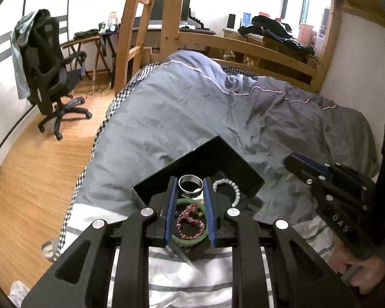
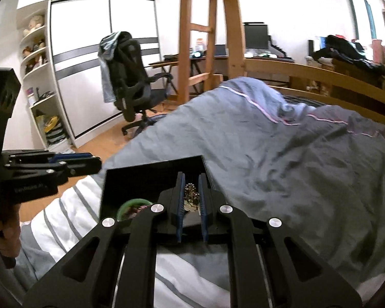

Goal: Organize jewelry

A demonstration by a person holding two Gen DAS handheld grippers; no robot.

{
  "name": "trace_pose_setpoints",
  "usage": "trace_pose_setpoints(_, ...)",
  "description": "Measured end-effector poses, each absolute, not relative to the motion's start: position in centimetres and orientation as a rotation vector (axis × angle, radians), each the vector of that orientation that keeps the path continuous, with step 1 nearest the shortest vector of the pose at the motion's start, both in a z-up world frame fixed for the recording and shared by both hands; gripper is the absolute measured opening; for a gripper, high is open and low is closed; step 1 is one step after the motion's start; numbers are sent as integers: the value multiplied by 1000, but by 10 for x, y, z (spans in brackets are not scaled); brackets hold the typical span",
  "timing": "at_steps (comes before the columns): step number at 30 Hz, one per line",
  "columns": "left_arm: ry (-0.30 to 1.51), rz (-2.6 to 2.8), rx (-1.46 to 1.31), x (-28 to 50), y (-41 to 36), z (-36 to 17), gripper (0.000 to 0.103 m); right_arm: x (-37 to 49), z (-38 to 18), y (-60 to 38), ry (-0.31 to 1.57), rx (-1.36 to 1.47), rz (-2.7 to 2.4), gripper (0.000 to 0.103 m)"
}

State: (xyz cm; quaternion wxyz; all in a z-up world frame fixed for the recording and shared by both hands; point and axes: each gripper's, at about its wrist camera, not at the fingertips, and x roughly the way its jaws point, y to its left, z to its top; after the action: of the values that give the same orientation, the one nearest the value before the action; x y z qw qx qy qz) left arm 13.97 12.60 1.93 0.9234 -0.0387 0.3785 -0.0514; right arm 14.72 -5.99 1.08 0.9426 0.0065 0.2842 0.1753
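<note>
A black box (image 1: pixel 205 159) is sitting open on a grey duvet (image 1: pixel 182 113) at the near end of the bed. Inside it, a metal ring (image 1: pixel 190 182) is lying toward the far side, a white bead bracelet (image 1: pixel 231 190) is curving to its right, and a green bangle (image 1: pixel 190 238) is lying nearer with a pink bead bracelet (image 1: pixel 190 224) resting inside its loop.

The left gripper (image 1: pixel 190 187) is hovering over the box with its blue-padded fingers (image 1: pixel 209 215) standing apart and clamping nothing; the bangle and pink beads are showing between them, lower down.

The right gripper (image 2: pixel 191 190) is reaching over the right part of the box, its fingers spread a little apart, with a heap of gold chain (image 2: pixel 191 196) lying between them; whether they are touching the chain cannot be told.

A black office chair (image 1: pixel 52 77) is standing on the wooden floor (image 1: pixel 33 179) to the far left, beside a wooden ladder (image 1: pixel 146 25)
</note>
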Motion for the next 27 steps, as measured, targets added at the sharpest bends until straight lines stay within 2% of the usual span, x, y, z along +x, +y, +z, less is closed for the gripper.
trace_pose_setpoints(18,929,-58,-110,159,137,-19,20,174,-48,-22,673,-22,455,12)
trace_pose_setpoints(19,925,-53,-112,159,138,-19,20,175,-50,-21,677,-18,465,16)
trace_pose_setpoints(20,919,-43,-113,159,138,-18,26,175,-52,-20,689,-13,478,21)
trace_pose_setpoints(21,911,-37,-118,158,139,-16,34,175,-54,-19,692,-7,480,39)
trace_pose_setpoints(22,896,-22,-123,157,140,-14,57,174,-54,-20,686,4,479,67)
trace_pose_setpoints(23,870,4,-127,154,142,-10,75,172,-54,-20,673,14,477,77)
trace_pose_setpoints(24,842,22,-124,151,143,-6,77,169,-52,-21,648,23,469,85)
trace_pose_setpoints(25,818,33,-122,149,145,-1,77,168,-51,-21,639,23,464,88)
trace_pose_setpoints(26,794,41,-133,146,148,3,82,166,-48,-22,629,22,459,91)
trace_pose_setpoints(27,780,46,-144,145,150,6,92,166,-46,-22,624,20,452,95)
